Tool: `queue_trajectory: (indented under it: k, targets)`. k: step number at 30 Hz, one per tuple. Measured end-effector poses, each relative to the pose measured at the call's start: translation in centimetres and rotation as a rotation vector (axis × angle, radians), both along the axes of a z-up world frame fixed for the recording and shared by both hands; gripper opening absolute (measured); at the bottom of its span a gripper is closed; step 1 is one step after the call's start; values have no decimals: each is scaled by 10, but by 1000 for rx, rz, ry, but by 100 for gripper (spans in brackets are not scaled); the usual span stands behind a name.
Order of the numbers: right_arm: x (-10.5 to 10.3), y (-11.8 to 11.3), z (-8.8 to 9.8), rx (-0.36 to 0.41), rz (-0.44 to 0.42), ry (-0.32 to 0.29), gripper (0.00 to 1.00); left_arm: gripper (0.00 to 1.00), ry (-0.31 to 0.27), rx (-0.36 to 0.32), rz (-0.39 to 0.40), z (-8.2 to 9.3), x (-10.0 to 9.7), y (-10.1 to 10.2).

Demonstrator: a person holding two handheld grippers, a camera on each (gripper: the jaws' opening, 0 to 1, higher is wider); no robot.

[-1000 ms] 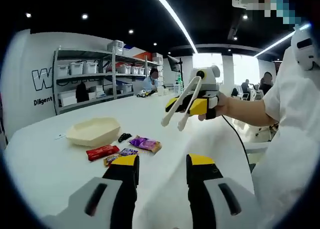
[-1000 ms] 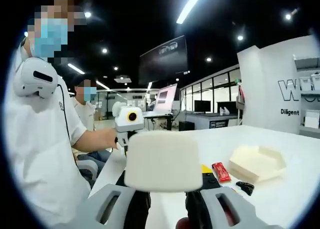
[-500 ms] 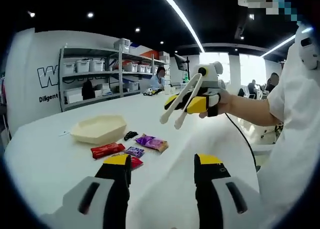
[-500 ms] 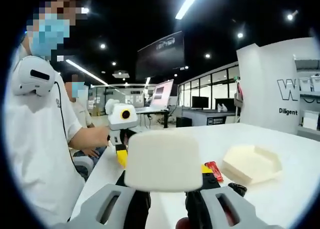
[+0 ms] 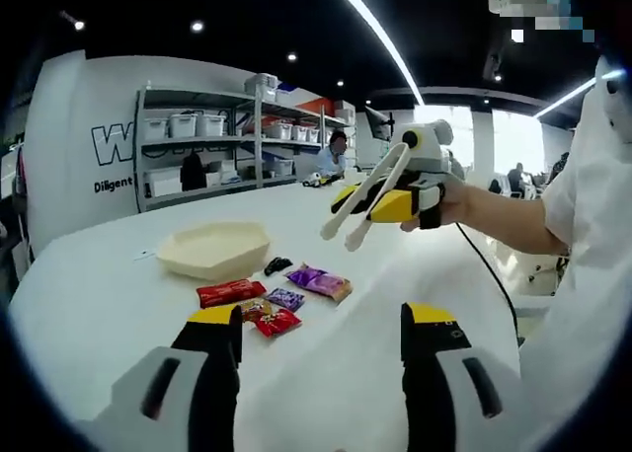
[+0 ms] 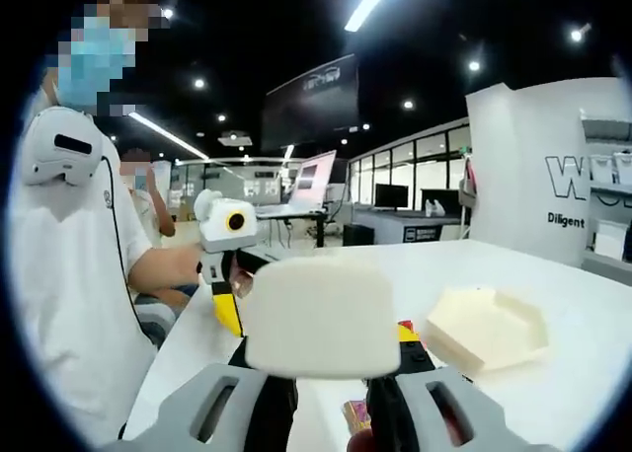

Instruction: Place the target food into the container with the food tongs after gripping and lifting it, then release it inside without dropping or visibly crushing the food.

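My right gripper (image 5: 372, 202) hangs above the table, shut on the handle end of white food tongs (image 5: 357, 197) whose arms point down-left. In the right gripper view the tongs' broad cream end (image 6: 316, 317) covers my right gripper (image 6: 331, 375). My left gripper (image 5: 321, 319) is open and holds nothing. Just beyond it on the white table lie the food packets: a red one (image 5: 229, 292), a purple one (image 5: 321, 281), a small purple one (image 5: 286, 298) and a small red one (image 5: 276, 321). The cream hexagonal container (image 5: 215, 250) sits behind them, empty.
A small black item (image 5: 276, 264) lies beside the container (image 6: 484, 329). A person in white stands at the table's edge (image 5: 592, 274), holding both grippers; the left gripper (image 6: 235, 299) shows in the right gripper view. Shelving with bins (image 5: 212, 151) stands against the far wall.
My left gripper's jaws have spread wider, and its view has drawn closer to the packets. In the right gripper view the left gripper has tipped downward. The tongs stay held.
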State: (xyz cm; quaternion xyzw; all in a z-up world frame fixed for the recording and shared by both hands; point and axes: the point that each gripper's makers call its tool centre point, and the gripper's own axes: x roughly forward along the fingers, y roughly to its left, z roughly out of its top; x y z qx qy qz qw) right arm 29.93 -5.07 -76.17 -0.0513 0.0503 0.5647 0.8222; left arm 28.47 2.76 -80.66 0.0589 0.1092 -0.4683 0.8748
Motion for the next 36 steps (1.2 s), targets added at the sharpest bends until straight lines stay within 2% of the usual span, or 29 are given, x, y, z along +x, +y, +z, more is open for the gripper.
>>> queue_trajectory:
  k: [13,14,16,24,36]
  targets:
    - [26,9,-1,-46,-26,3,19,81,9,17,63,2,10,12]
    - [29,9,-1,-51,-27,4,19,82,23,8,68,2,11,14]
    - [37,11,-3,-73,-35,3,19,83,42,3,74,1,12,16]
    - [51,18,-11,-112,-47,13,19,88,33,23,85,-1,16,19]
    - [76,25,-25,-169,-49,26,19,93,53,14,106,-4,26,22]
